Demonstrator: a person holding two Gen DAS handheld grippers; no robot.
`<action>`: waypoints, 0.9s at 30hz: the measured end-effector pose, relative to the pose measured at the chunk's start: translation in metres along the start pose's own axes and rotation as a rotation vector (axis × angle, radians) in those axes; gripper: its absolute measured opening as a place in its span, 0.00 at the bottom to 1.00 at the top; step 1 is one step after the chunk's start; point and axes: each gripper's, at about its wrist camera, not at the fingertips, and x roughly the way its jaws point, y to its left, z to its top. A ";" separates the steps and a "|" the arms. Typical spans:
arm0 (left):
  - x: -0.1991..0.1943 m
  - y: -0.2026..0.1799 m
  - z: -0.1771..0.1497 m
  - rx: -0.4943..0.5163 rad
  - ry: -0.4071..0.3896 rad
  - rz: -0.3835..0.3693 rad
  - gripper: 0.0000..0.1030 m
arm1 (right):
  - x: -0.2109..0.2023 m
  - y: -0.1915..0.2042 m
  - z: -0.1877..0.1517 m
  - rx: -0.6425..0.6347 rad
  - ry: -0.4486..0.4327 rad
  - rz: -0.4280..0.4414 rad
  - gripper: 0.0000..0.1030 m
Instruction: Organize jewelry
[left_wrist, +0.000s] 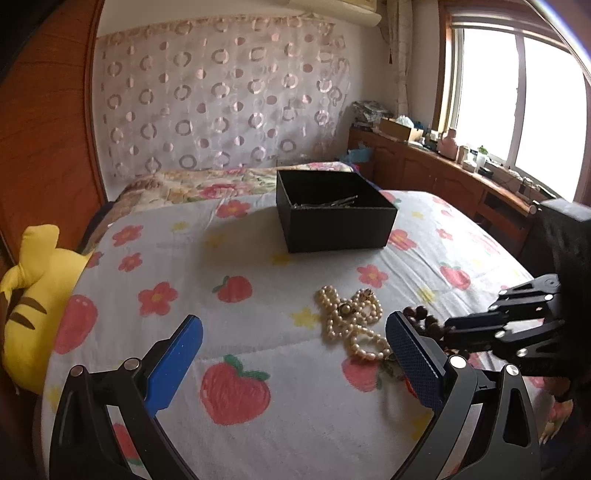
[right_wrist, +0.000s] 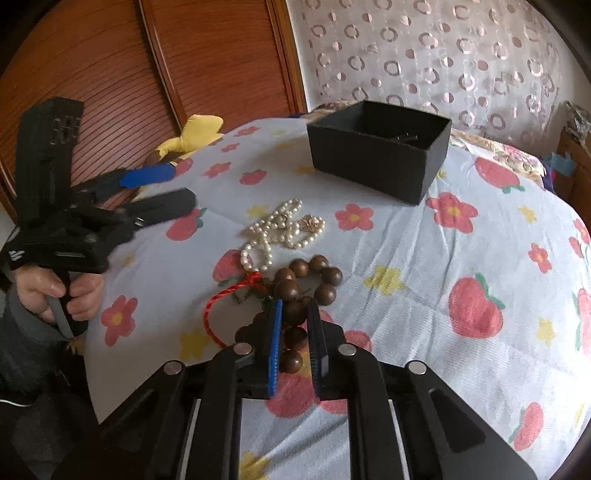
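— Strawberry-print cotton bedsheet (left_wrist: 258, 258), soft and creased; where's the jewelry?
— Round brown wooden bead bracelet (right_wrist: 295, 291) sits between right tongs (right_wrist: 295, 321), nearly closed around it; left tongs (left_wrist: 291, 332) gape wide, holding nothing; knobbly pearl necklace (left_wrist: 351, 321) lies near the square black cardboard box (left_wrist: 332, 210).

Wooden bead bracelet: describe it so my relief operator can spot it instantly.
On the strawberry-print bedspread, look nearer the camera than the black box, just past the white pearl necklace. The wooden bead bracelet is the loop of large dark-brown round beads with a red cord, and the right gripper has its jaws closed around it.
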 end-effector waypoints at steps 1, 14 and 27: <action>0.001 0.000 -0.001 0.001 0.005 0.000 0.93 | -0.004 0.001 0.002 -0.002 -0.013 -0.004 0.14; 0.012 -0.009 -0.005 0.035 0.079 -0.040 0.83 | -0.086 0.002 0.036 -0.024 -0.239 -0.063 0.14; 0.046 -0.020 0.004 0.049 0.208 -0.103 0.36 | -0.105 -0.006 0.030 -0.026 -0.271 -0.106 0.14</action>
